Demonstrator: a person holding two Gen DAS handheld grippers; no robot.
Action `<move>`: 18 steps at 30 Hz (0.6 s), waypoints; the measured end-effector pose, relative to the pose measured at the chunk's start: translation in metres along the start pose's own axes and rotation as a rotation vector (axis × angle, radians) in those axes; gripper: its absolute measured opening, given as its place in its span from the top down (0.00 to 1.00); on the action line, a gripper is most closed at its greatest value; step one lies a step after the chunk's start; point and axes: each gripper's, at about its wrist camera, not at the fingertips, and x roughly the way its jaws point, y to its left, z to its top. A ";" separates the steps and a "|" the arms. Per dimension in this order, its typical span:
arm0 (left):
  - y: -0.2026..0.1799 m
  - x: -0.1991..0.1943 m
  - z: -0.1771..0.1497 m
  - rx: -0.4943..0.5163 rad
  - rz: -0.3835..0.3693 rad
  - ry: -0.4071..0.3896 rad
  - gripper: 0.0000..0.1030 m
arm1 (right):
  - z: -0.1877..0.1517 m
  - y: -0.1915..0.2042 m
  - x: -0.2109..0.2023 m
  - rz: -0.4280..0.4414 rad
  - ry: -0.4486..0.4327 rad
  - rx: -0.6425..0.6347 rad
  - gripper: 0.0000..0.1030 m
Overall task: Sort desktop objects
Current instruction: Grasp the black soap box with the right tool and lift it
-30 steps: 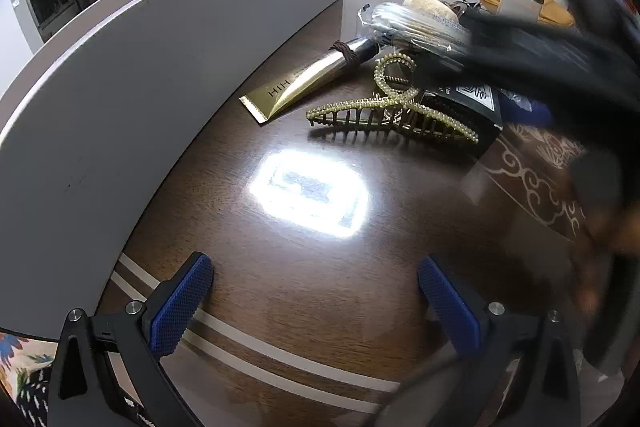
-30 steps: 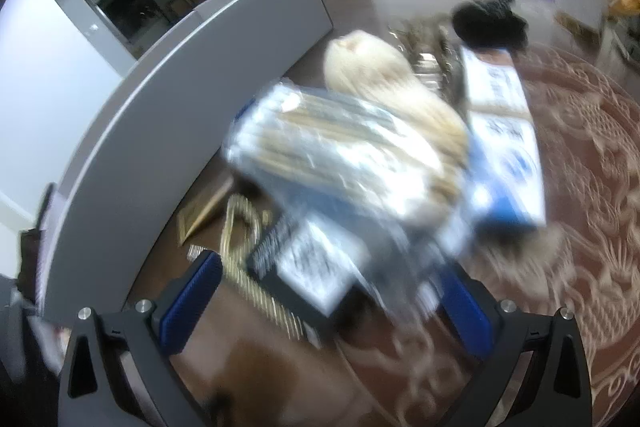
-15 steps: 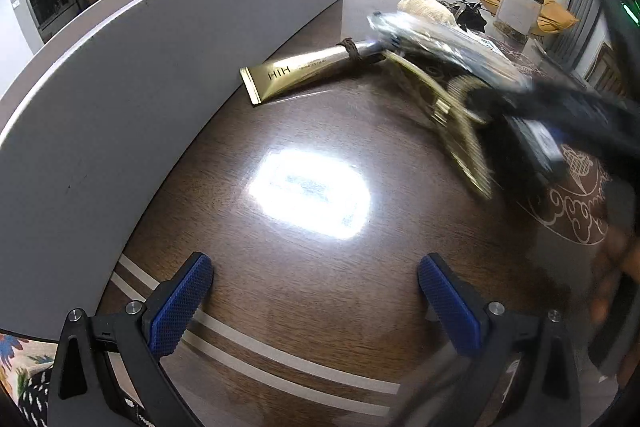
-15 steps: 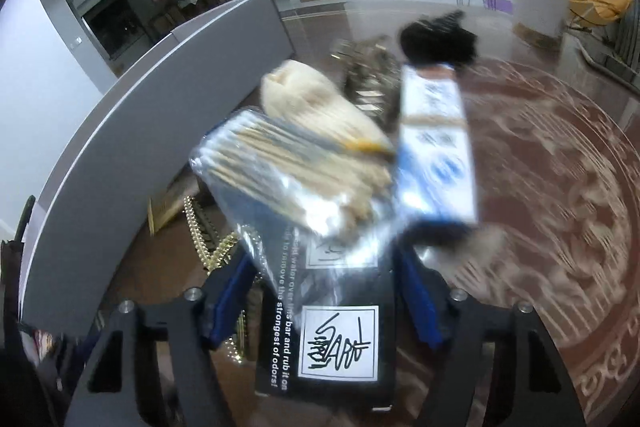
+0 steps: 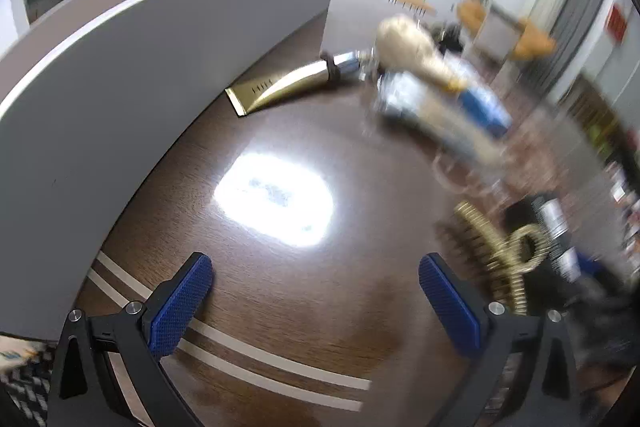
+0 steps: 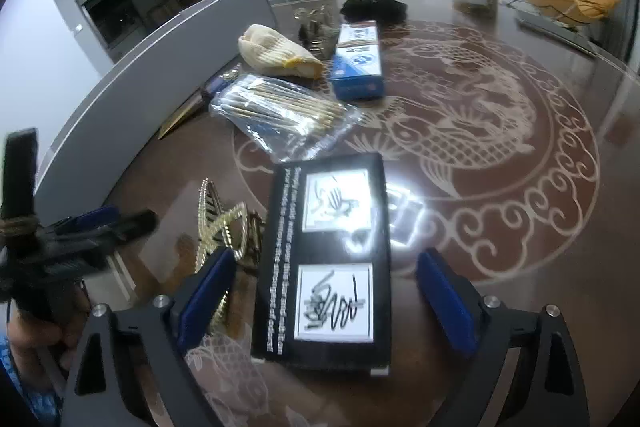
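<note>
Two blue-padded fingers of the right tool [image 6: 326, 301] stand wide and are opening, one on each side of a flat black rectangular box with two white label panels [image 6: 330, 259]; the pads sit clear of its long edges, so the box lies released on the dark brown polished counter with a pale carp-and-cloud inlay [image 6: 500, 147]. Just left of the box, touching or nearly touching its edge, lies a gold toothed hair claw clip [image 6: 218, 219], partly under the left finger of that tool. Beyond the box is a clear plastic bag of wooden-stemmed cotton swabs [image 6: 280, 107], and behind that a cream knitted glove with a yellow cuff [image 6: 276, 53] beside a blue and white carton [image 6: 358, 61]. Farther back sit a heap of black fabric [image 6: 374, 5] and some small metal items that are too blurred to name. A grey curved partition panel [image 6: 160, 67] borders the counter's left side.

The left tool [image 5: 316, 307] hangs unclenched over bare wood, nothing between its blue pads, which stand well apart above two pale stripes in the counter. Ahead of it, near the partition, lies a gold squeeze tube with a silver cap and a dark band round its neck [image 5: 288, 87]. To its right the view is smeared by motion; the glove, the swab bag and the clip can only just be made out there.
</note>
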 end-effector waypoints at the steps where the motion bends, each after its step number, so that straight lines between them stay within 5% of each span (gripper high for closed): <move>1: 0.003 -0.003 0.001 -0.025 -0.024 -0.015 0.00 | -0.001 0.006 0.002 -0.021 0.003 -0.016 0.02; 4: 0.014 -0.007 0.003 -0.090 -0.113 -0.035 0.00 | 0.005 0.032 0.019 -0.042 0.004 -0.084 0.00; 7: 0.015 -0.007 0.003 -0.118 -0.140 -0.035 0.00 | 0.011 0.053 0.028 0.039 -0.008 -0.115 0.00; 11: 0.023 -0.017 -0.002 -0.125 -0.205 -0.059 0.00 | 0.005 0.052 0.022 0.006 -0.017 -0.179 0.00; 14: 0.017 -0.024 -0.004 -0.077 -0.287 -0.070 0.00 | -0.004 0.043 0.015 -0.025 0.007 -0.210 0.00; 18: -0.005 -0.025 -0.008 0.037 -0.292 -0.054 0.00 | -0.020 0.035 0.008 0.008 0.040 -0.273 0.00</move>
